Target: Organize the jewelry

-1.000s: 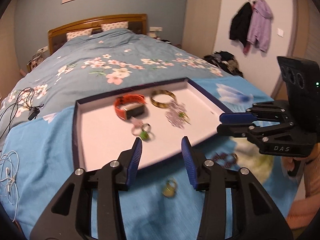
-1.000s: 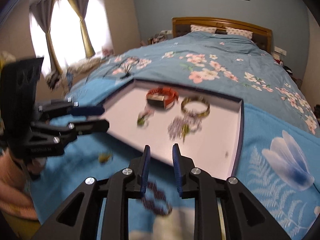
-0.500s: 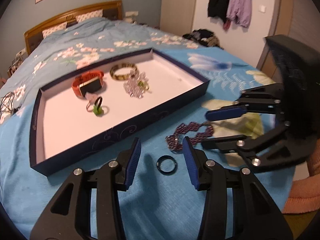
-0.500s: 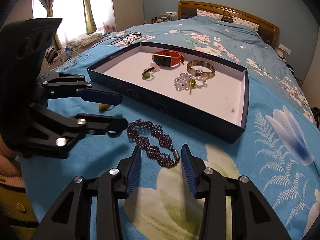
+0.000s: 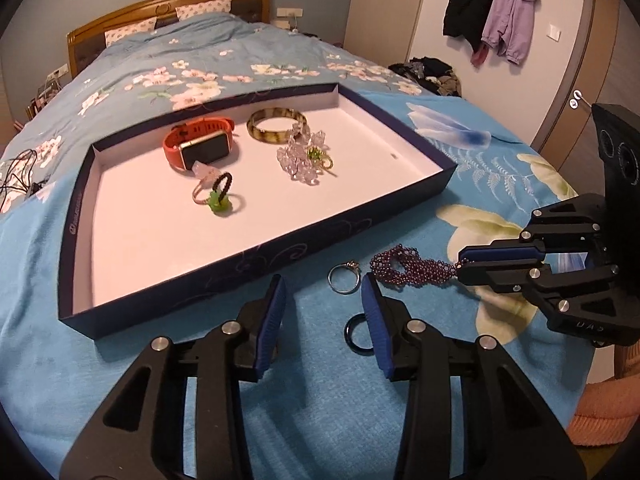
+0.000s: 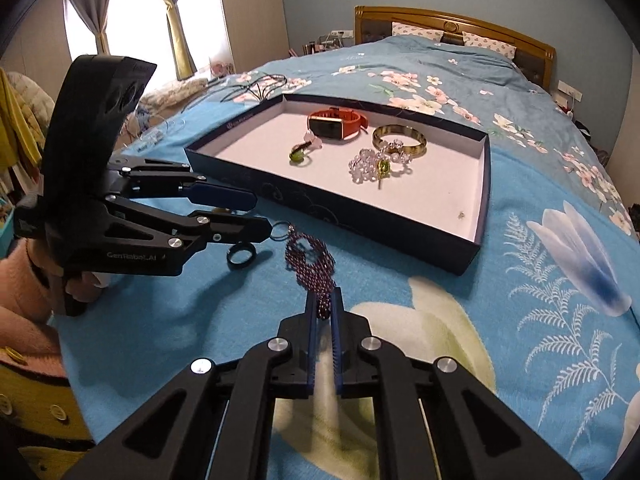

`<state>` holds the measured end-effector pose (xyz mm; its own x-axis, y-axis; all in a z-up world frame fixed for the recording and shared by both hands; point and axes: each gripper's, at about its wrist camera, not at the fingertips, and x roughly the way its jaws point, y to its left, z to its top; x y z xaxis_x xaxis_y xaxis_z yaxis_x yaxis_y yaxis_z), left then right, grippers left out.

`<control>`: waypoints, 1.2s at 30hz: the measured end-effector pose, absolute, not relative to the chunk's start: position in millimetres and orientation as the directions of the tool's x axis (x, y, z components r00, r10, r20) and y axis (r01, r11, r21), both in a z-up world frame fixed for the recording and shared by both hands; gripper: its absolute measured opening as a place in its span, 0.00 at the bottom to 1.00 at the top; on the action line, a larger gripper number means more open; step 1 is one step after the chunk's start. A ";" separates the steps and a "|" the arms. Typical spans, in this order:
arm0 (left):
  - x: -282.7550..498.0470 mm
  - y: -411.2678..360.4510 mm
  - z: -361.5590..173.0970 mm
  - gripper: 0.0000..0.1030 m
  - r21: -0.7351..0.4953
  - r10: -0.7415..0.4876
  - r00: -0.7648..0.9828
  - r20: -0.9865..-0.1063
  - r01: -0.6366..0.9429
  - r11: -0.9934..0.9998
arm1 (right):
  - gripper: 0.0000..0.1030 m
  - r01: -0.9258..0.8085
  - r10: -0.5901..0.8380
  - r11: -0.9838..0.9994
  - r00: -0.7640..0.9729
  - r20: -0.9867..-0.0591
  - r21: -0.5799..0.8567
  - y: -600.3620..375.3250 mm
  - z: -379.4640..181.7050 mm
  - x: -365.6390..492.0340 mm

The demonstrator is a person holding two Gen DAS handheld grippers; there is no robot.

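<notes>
A purple beaded bracelet [image 6: 310, 256] [image 5: 404, 266] lies on the blue bedspread in front of the tray. My right gripper [image 6: 324, 304] [image 5: 460, 266] is shut on its near end. My left gripper [image 5: 325, 304] [image 6: 260, 214] stands open just above the bedspread, with nothing between its pads. A silver ring [image 5: 343, 278] [image 6: 282, 232] lies just beyond its tips. A black ring [image 5: 356, 332] [image 6: 241, 256] lies by its right finger, partly hidden. The navy tray [image 5: 280, 256] [image 6: 320, 208] holds an orange watch [image 5: 200, 148], a bangle [image 5: 276, 126], a crystal bracelet [image 5: 300, 160] and rings [image 5: 216, 196].
The tray sits on a wide bed with a floral cover. Cables [image 5: 16, 184] lie at the bed's left edge. Coats [image 5: 496, 8] hang on the wall at the right, and a wooden headboard [image 6: 452, 26] stands at the far end. A person's pink sleeve [image 6: 24, 300] holds the left gripper.
My right gripper has closed on the end of the purple bracelet. My left gripper has sunk towards the bedspread, and the silver ring now shows ahead of its tips.
</notes>
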<state>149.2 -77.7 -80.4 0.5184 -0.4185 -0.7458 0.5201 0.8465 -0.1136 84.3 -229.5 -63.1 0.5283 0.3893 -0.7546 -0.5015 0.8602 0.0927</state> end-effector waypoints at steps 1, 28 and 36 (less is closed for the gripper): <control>146.2 -76.4 -78.2 0.38 -0.111 -0.422 0.523 -0.740 0.525 0.844 | 0.05 -0.501 0.391 0.860 0.530 -0.752 0.095 -229.9 -62.3 84.1; 123.7 -78.5 -83.6 0.21 -0.138 -0.456 0.448 -0.769 0.580 0.803 | 0.03 -0.463 0.353 0.882 0.522 -0.776 0.090 -218.6 -73.0 95.3; 118.8 -75.0 -80.7 0.21 -0.129 -0.450 0.479 -0.753 0.563 0.816 | 0.01 -0.451 0.395 0.882 0.549 -0.737 0.137 -225.8 -62.6 93.9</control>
